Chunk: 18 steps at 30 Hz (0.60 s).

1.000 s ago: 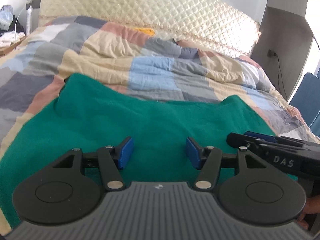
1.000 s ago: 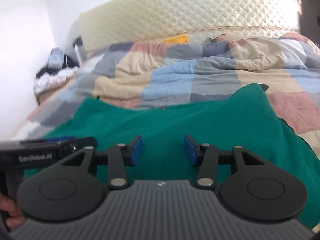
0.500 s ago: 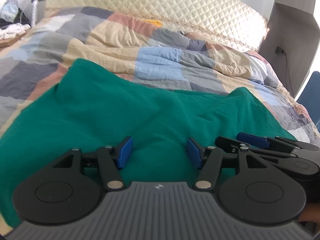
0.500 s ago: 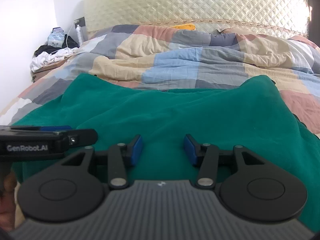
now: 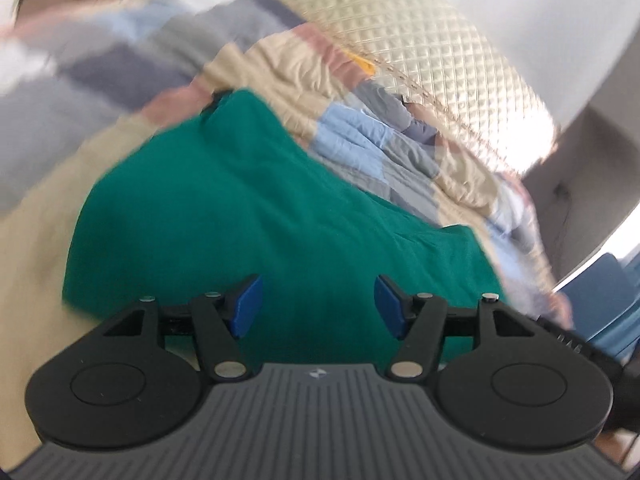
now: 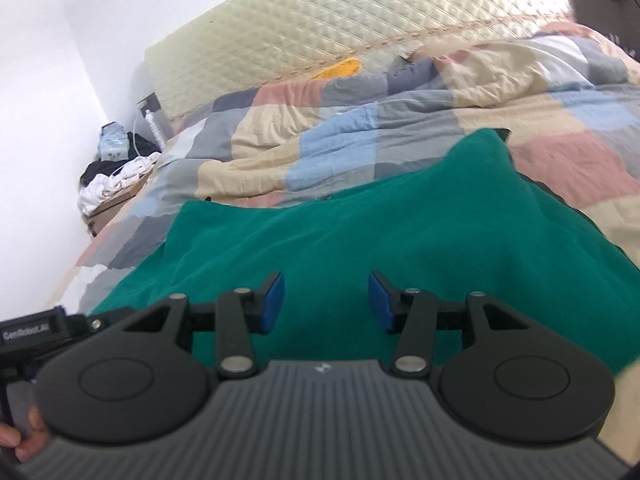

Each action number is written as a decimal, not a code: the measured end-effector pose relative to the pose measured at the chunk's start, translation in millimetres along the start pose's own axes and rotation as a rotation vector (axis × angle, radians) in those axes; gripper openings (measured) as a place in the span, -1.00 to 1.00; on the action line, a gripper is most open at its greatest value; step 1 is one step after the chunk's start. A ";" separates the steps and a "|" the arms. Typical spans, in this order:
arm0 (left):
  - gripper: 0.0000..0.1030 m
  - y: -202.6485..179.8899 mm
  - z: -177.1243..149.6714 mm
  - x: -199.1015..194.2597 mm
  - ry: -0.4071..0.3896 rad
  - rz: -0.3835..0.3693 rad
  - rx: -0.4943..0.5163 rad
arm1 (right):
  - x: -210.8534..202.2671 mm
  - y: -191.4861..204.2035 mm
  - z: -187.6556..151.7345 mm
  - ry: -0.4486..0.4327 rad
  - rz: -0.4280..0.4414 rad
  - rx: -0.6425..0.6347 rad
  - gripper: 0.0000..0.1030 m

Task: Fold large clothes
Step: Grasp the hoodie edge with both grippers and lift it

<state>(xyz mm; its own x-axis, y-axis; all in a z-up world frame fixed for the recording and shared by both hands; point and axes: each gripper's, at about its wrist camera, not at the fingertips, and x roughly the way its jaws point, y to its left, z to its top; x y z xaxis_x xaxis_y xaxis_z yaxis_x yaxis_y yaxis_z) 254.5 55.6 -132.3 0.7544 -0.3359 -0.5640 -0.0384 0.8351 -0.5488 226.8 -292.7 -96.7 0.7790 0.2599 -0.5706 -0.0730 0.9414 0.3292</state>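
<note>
A large green garment (image 5: 256,216) (image 6: 400,240) lies spread over a patchwork quilt on a bed. My left gripper (image 5: 316,306) hovers above the garment's near part, open, with nothing between its blue pads; its view is tilted and blurred. My right gripper (image 6: 325,300) hangs over the same cloth nearer its middle, also open and empty. The left gripper's black body (image 6: 40,330) shows at the lower left of the right wrist view, held by a hand (image 6: 24,436). Part of the right gripper's body (image 5: 576,344) shows at the lower right of the left wrist view.
The patchwork quilt (image 6: 360,136) is rumpled behind the garment, below a quilted cream headboard (image 6: 360,24). A yellow item (image 6: 340,68) lies at the headboard's foot. A bedside stand with clothes and a bottle (image 6: 116,172) stands at the left. A blue chair (image 5: 608,296) is at the right.
The left gripper has swung sideways and rolled, so its view now tilts and blurs. The right gripper has shifted a little and rolled too. Both stay open over the green garment.
</note>
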 end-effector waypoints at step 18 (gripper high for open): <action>0.66 106.2 -31.1 9.5 0.100 -0.100 -0.667 | -10.7 -69.2 -47.8 0.100 0.158 0.698 0.87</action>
<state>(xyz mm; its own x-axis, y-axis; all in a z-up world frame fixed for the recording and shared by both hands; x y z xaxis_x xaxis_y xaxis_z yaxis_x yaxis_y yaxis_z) 237.2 127.6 -215.1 0.7124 -0.4625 -0.5278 -0.3921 0.3613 -0.8460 193.8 -350.4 -149.3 0.7287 0.4319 -0.5314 0.2608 0.5424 0.7986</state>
